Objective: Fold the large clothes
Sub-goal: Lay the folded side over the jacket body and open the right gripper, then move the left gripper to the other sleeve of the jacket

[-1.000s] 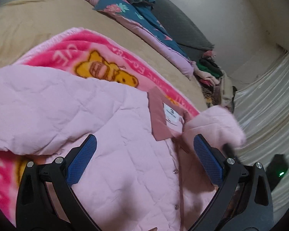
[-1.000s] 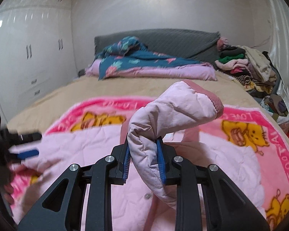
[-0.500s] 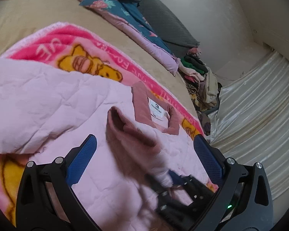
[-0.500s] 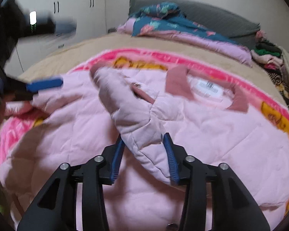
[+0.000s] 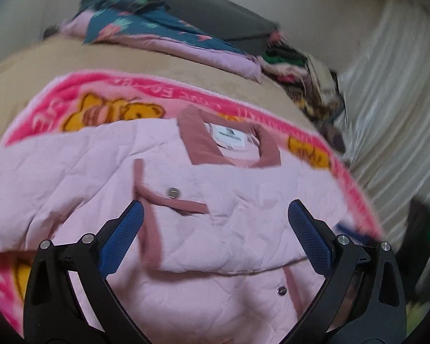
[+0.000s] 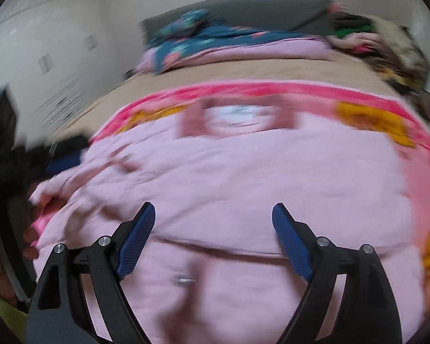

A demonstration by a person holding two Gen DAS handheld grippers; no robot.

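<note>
Pink quilted jacket (image 5: 215,206) lies front-up on the pink cartoon blanket (image 5: 109,91) spread over the bed (image 5: 80,57), collar (image 5: 229,146) toward the headboard. Half a second ago the right gripper (image 6: 213,229) was pinching the right sleeve (image 5: 223,229) and carrying it across; now its jaws stand wide with nothing between them, and the sleeve rests folded across the chest, its cuff toward the jacket's left side. The left gripper (image 5: 215,235) hangs just above the folded sleeve, jaws equally wide and empty. Motion blur smears the right wrist view, so the sleeve's exact edge there is probably, not certainly, flat. By my judgement the first sleeve fold is done; the other sleeve (image 5: 34,189), spread at the left, comes next.
</note>
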